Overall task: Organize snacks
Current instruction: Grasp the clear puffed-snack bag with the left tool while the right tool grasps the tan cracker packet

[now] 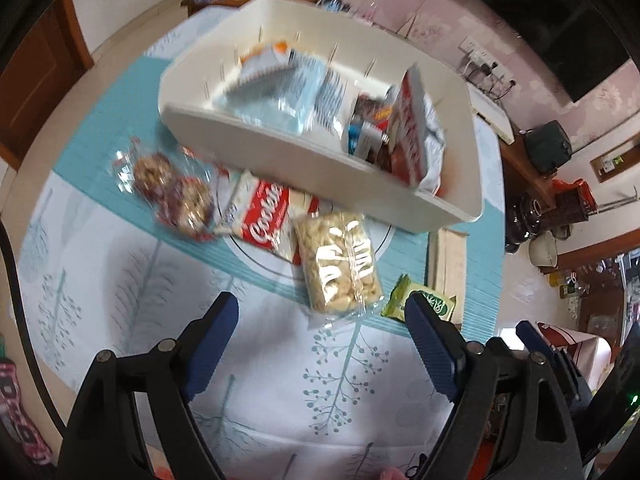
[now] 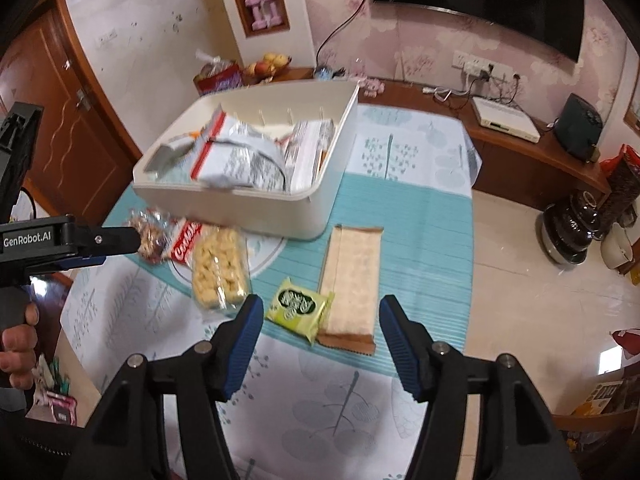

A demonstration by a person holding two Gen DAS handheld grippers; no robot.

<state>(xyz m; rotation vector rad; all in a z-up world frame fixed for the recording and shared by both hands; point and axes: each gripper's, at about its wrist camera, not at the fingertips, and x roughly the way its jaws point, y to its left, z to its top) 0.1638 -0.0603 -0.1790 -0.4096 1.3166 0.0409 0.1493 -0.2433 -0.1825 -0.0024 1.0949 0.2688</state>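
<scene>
Status of work: partly complete. The white bin (image 2: 256, 208) stands on the table (image 2: 328, 412) toward its far side and already holds several packets. These include a blue-and-clear wrapper (image 1: 280, 92) at one end and a red-and-white pack (image 1: 412, 128) standing on edge at the other, with smaller items between them that are too blurred to identify.

Outstanding items number five, all lying on the table in front of the bin:
- a clear bag of round nut cakes (image 1: 172, 196), furthest to the left;
- a red cookie packet (image 1: 264, 220), just beside it and partly under the next item;
- a clear pack of pale crackers (image 1: 340, 264), overlapping the cookie packet;
- a small green packet (image 2: 300, 308), near the right gripper;
- a long tan bar (image 2: 352, 284), touching the green packet's right edge.

Left gripper (image 1: 320, 332): jaws apart, nothing between them, held over the table with the cracker pack just ahead.

Right gripper (image 2: 320, 328): jaws apart and empty — the green packet and the near end of the tan bar lie in line with the gap, though neither appears to be touched.

Assessment: roughly half the stock is binned. No item is in hand at present, and the bin shows free space near its middle — likely sufficient for the remainder.
</scene>
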